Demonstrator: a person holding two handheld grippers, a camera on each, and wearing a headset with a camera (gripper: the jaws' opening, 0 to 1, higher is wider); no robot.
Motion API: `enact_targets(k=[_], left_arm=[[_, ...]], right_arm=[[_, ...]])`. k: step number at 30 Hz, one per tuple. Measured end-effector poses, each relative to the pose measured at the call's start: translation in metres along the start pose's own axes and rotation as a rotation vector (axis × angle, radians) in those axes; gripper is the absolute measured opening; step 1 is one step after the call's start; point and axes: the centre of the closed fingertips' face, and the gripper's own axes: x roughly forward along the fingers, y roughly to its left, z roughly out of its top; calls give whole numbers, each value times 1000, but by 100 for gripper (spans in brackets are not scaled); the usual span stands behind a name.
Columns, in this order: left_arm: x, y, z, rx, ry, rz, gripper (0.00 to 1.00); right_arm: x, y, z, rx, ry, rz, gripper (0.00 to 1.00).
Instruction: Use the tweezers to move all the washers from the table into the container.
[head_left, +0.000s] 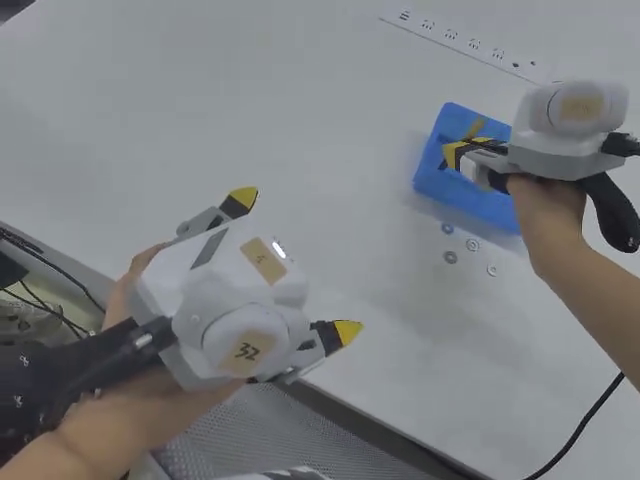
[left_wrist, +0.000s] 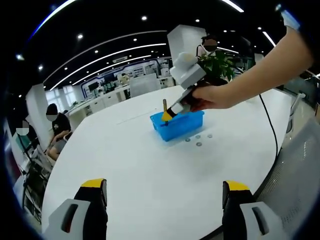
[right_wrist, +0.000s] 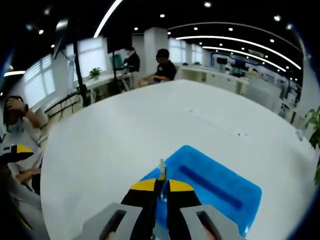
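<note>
A blue container (head_left: 452, 185) stands on the white table at the far right. Several small washers (head_left: 450, 258) lie on the table just in front of it. My right gripper (head_left: 458, 152) hovers over the container, shut on slim tweezers (right_wrist: 161, 172) whose tips point at the container (right_wrist: 215, 187). I cannot tell whether the tips hold a washer. My left gripper (head_left: 294, 264) is open and empty near the table's front edge, well left of the container. From the left gripper (left_wrist: 164, 187) I see the tweezers (left_wrist: 164, 106) above the container (left_wrist: 182, 126) and the washers (left_wrist: 199, 144).
A power strip (head_left: 460, 40) lies at the table's far edge behind the container. A black cable (head_left: 580, 425) trails off the table at the lower right. People sit at desks beyond the table (left_wrist: 140, 165).
</note>
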Motion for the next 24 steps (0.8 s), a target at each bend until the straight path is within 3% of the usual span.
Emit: enact_targets(k=[4,12,15,17,21,24], left_arm=[[0,-1,0,8,3,-3,98],[-2,-1,-1,12,5,0,98],[-2,0,-2,11,6,1,98],[-2,0,-1,10,2,2,98],[-3,-1,-1,15,2,-1,98],[-3,-2,0,18,1,1,98]], right_arm=[[-10,0,-4,41,-17,-14,3],[-6,-4,-1,36,4,-20,5],[-11,-4,5,33,-14,-8,4],[-21,-5,15,90,-60,11,4],[-41,-12,29,130,-121,10,4],[-60,-7,35,155,-164,31,4]])
